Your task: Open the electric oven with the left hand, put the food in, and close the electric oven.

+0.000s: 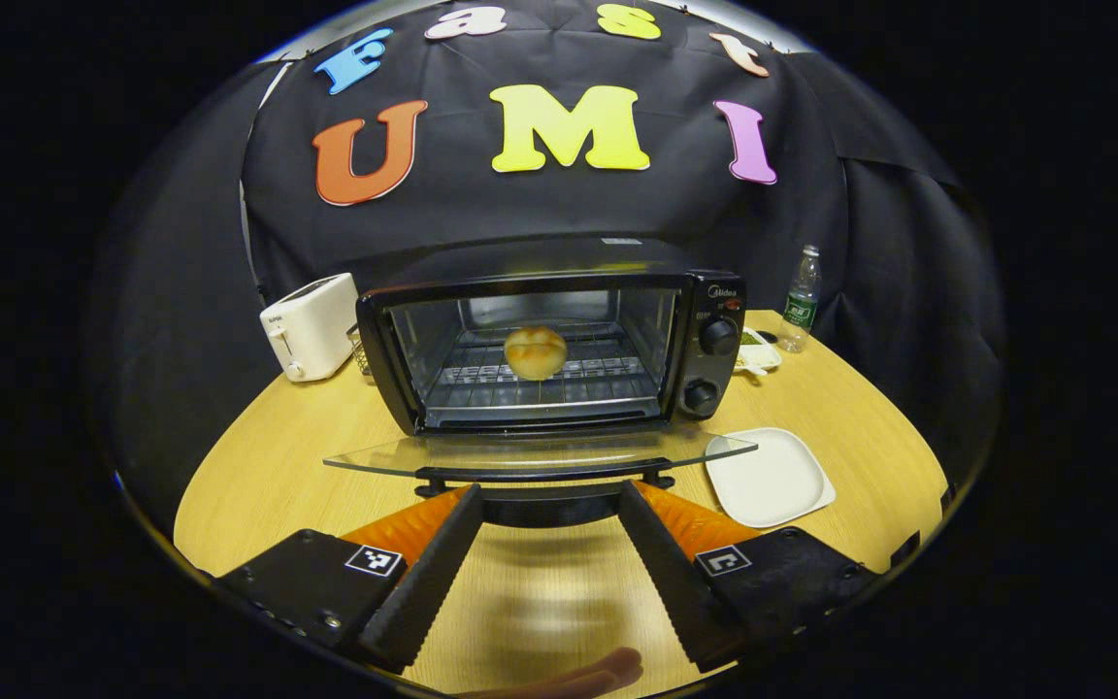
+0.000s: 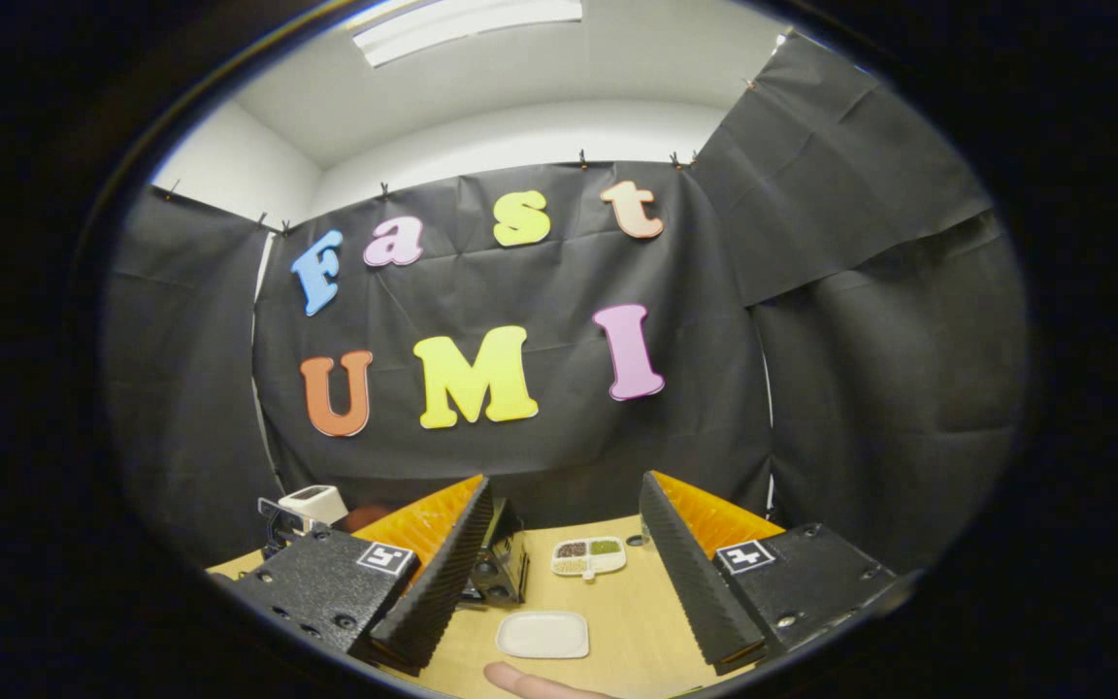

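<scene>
With the bread roll [image 1: 535,351] already on the rack inside the electric oven [image 1: 559,340], only closing remains. Glass door [image 1: 540,453] hangs flat: rigid but fragile, likely slick, so take its black handle [image 1: 544,478]. Your left gripper [image 1: 547,497] sits level, just short of the handle, jaws wide, empty. Right gripper [image 2: 564,490] raised, tilted up, jaws apart, nothing held.

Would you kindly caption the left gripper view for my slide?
Open left gripper faces the electric oven, glass door down, bread roll on its rack.

Right tool [image 2: 559,573] open above white plate [image 2: 542,634], seemingly empty.
</scene>
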